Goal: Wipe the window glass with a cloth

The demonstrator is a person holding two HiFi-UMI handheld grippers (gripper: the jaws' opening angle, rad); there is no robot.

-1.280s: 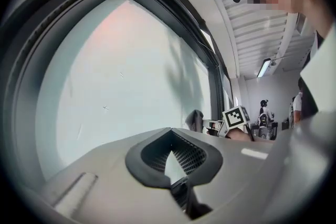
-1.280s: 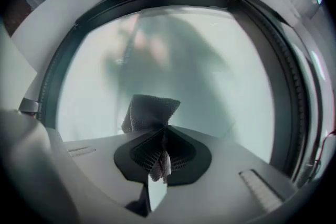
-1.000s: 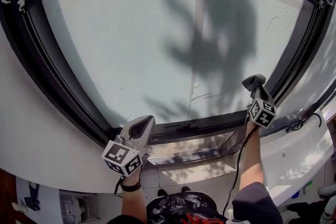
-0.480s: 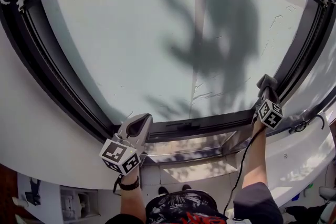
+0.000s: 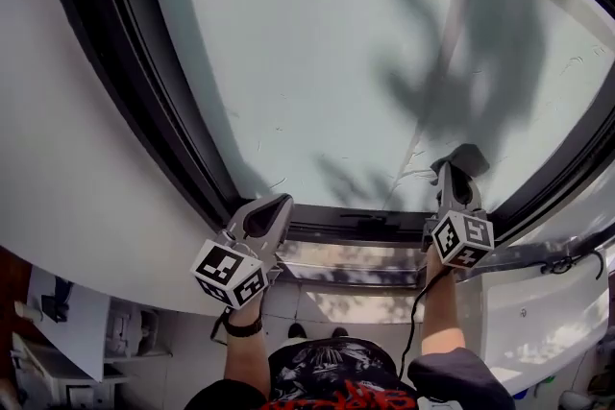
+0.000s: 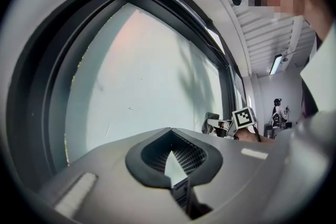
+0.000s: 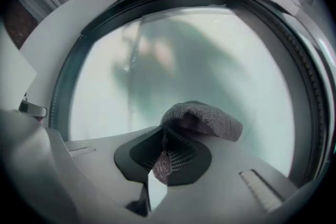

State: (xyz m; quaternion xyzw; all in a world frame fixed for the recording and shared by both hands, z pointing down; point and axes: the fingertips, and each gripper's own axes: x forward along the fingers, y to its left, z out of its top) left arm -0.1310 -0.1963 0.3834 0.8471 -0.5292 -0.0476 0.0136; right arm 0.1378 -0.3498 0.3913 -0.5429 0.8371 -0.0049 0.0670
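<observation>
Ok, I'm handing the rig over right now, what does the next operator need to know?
Left gripper: fingers shut, empty, held by the window's bottom frame near its left corner.
Right gripper: shut on the grey cloth, cloth up at the window glass, low on the right.
Done: cannot tell how much is wiped; thin streaks show beside the cloth.
Left: probably work the cloth up and leftward over the pane.
</observation>
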